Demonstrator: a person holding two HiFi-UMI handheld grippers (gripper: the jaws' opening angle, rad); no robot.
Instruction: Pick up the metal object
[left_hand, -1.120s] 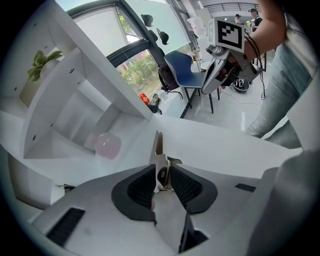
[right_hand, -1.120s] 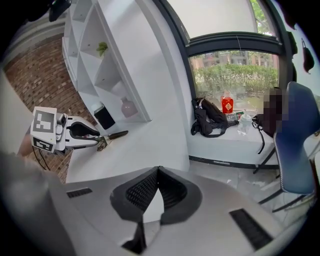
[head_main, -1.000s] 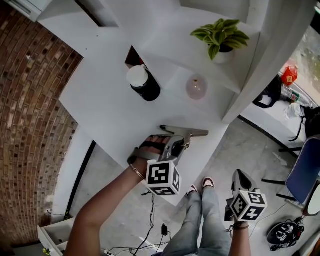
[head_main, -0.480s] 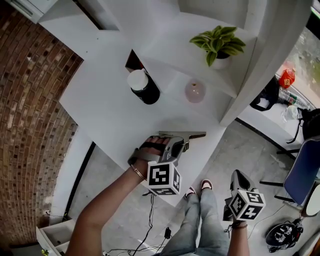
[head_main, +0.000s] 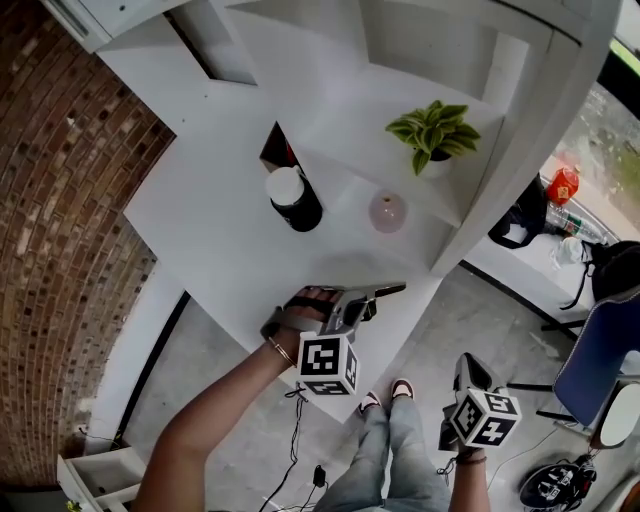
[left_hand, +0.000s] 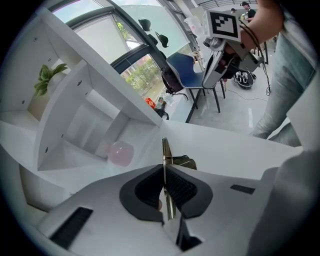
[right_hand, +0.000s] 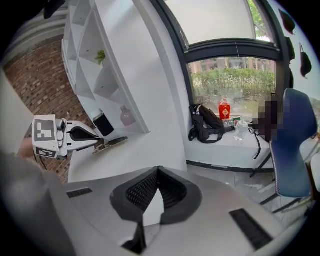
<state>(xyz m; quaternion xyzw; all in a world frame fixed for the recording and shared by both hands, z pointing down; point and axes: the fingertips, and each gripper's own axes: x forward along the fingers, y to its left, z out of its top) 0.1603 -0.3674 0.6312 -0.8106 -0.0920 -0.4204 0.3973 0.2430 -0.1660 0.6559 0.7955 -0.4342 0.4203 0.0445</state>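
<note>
The metal object (head_main: 384, 291) is a thin flat strip, and my left gripper (head_main: 362, 300) is shut on one end of it. It juts out past the fingertips over the near edge of the white table (head_main: 220, 230). In the left gripper view the metal object (left_hand: 165, 155) stands edge-on between the dark pads (left_hand: 182, 187). From the right gripper view, the metal object (right_hand: 112, 142) shows just above the tabletop. My right gripper (head_main: 468, 372) hangs low beside the person's leg, away from the table. The right gripper (right_hand: 158, 186) is shut on nothing.
On the table stand a black cylinder with a white lid (head_main: 293, 200) and a pink round vase (head_main: 387, 212). A potted plant (head_main: 432, 130) sits in the white shelf unit behind them. A brick wall (head_main: 60, 230) is at the left, a blue chair (head_main: 600, 350) at the right.
The metal strip has turned more edge-on in my left gripper and looks shorter in the head view. The head view has shifted a little. My right gripper has barely moved.
</note>
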